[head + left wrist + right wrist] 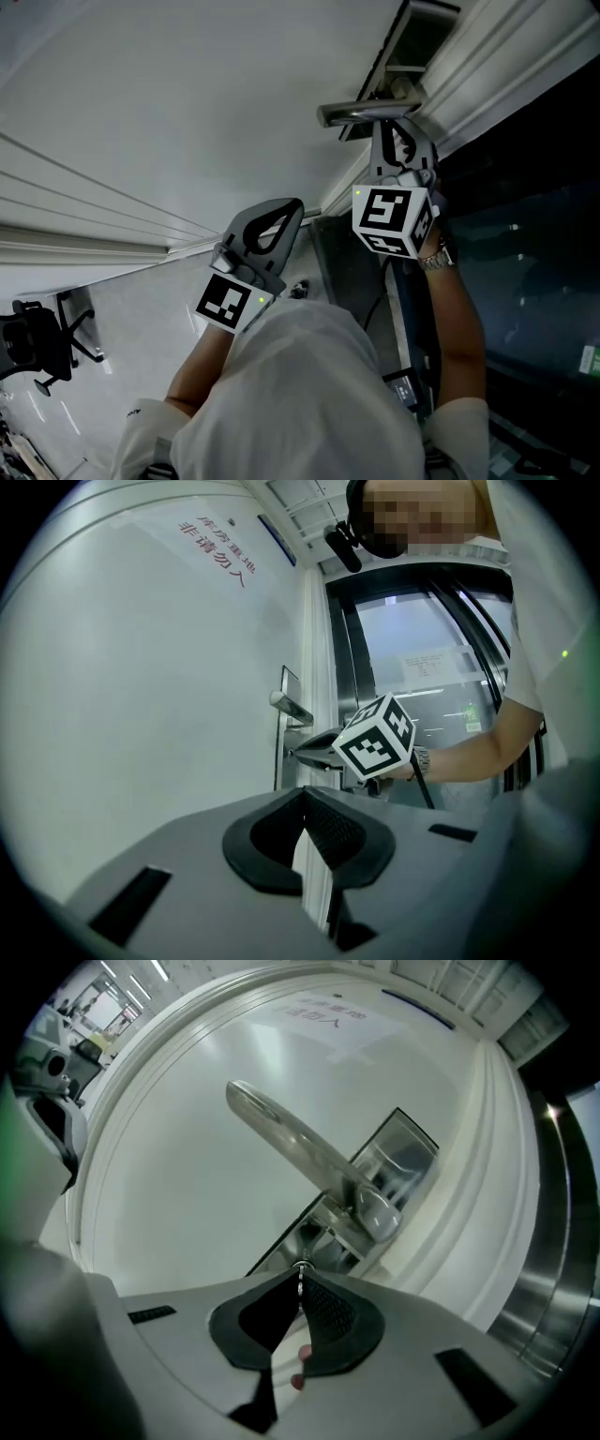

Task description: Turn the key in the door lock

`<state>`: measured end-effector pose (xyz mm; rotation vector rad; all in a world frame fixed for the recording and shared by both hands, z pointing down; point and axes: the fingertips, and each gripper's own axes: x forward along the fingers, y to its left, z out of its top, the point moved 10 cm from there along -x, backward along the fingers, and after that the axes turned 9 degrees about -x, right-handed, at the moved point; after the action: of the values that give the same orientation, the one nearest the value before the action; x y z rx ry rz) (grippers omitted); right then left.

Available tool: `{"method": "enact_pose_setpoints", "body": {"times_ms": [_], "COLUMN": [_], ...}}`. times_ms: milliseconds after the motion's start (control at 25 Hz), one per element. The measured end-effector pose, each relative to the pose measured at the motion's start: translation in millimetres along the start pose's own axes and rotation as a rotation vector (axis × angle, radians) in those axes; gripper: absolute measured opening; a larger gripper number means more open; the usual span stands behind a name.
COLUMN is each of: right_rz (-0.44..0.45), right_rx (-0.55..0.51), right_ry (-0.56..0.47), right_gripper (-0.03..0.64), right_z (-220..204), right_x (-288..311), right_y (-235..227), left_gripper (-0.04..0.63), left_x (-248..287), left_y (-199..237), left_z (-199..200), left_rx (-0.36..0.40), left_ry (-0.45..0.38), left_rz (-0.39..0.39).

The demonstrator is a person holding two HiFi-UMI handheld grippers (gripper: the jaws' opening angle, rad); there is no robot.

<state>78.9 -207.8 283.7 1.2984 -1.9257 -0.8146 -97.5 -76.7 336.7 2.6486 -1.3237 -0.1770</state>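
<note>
Right gripper view: right gripper [300,1282], jaws pinched together on the key [301,1270], which sits in the lock plate [405,1155] just below the door handle [291,1138]; white door [169,1204] behind. Left gripper [302,808], jaws together on nothing, idle away from the lock. Progress: key gripped; how far it has turned cannot be told, and turning probably remains.

An office: swivel chair [37,342] and signed door [141,714].

The white door [187,1194] carries a metal lock plate [405,1162] with a lever handle [291,1138] and a key [300,1277] below it. A black office chair [33,342] stands on the pale floor [122,328].
</note>
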Motion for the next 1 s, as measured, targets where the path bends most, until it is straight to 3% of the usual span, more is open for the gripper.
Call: {"method": "enact_pose_setpoints", "body": {"times_ms": [200, 440, 560, 800, 1000], "right_rz": [0.034, 0.118, 0.146, 0.238, 0.28], "right_rx": [0.227, 0.741, 0.937, 1.402, 1.639], "right_ry": [-0.011, -0.043, -0.077, -0.117, -0.143], "right_gripper": [0.009, 0.009, 0.009, 0.009, 0.011], "right_z": [-2, -15, -22, -41, -49], "right_x": [2, 3, 4, 8, 9], "right_y": [-5, -17, -18, -20, -18], "left_gripper": [0.006, 0.006, 0.006, 0.006, 0.006], "left_x": [-3, -4, -4, -3, -10], "left_y": [-4, -11, -16, -26, -29], "left_z": [-1, -7, -10, -7, -10], "left_rx": [0.004, 0.004, 0.01, 0.003, 0.018], "left_ry": [-0.003, 0.014, 0.038, -0.004, 0.027], "left_rz": [0.004, 0.003, 0.008, 0.024, 0.037]}}
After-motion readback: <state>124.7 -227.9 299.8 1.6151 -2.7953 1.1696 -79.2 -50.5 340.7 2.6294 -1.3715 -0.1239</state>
